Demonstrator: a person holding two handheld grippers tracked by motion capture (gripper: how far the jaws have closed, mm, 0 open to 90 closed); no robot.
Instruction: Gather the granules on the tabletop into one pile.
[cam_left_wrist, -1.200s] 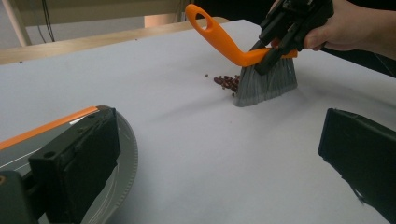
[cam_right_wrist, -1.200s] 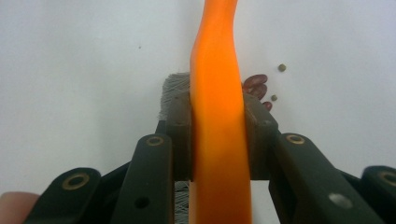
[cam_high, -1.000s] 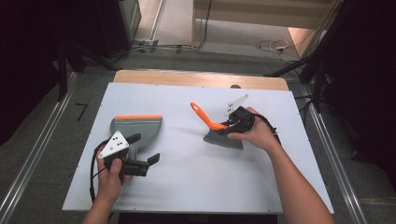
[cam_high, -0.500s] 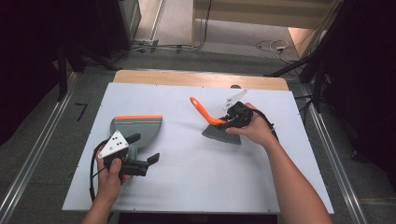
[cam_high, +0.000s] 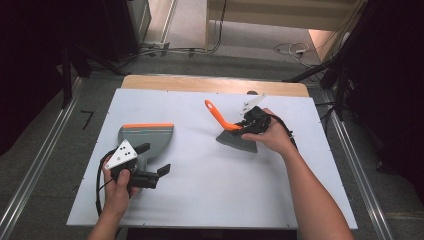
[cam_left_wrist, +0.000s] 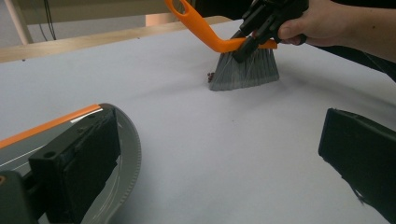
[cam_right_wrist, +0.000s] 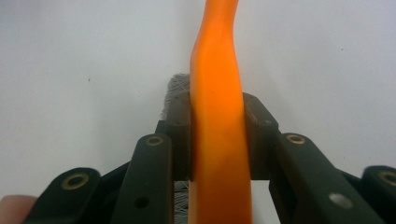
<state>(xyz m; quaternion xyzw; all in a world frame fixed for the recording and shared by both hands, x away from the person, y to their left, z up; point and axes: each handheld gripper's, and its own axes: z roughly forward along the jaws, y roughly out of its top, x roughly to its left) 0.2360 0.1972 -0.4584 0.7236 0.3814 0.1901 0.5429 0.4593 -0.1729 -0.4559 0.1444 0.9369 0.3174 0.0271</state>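
A hand brush with an orange handle (cam_high: 217, 115) and grey bristles (cam_high: 237, 143) stands right of centre on the white table (cam_high: 210, 195). My right gripper (cam_high: 248, 125) is shut on the handle (cam_right_wrist: 217, 140) just above the bristles (cam_right_wrist: 174, 89). The bristle tips (cam_left_wrist: 243, 71) rest on the table, with a few dark crumbs (cam_left_wrist: 209, 75) at their left edge. A grey dustpan with an orange rim (cam_high: 146, 135) lies at the left. My left gripper (cam_high: 154, 160) is open at its near right corner. One jaw hangs over the pan (cam_left_wrist: 125, 154); nothing is between the jaws.
Each gripper is held by a person's hand, and the right forearm (cam_high: 310, 200) crosses the table's near right part. A wooden strip (cam_high: 210, 84) runs along the far edge. Metal rails (cam_high: 30, 175) flank the table on the floor.
My right gripper has carried the brush a little farther from the person. The left gripper and the dustpan have stayed put.
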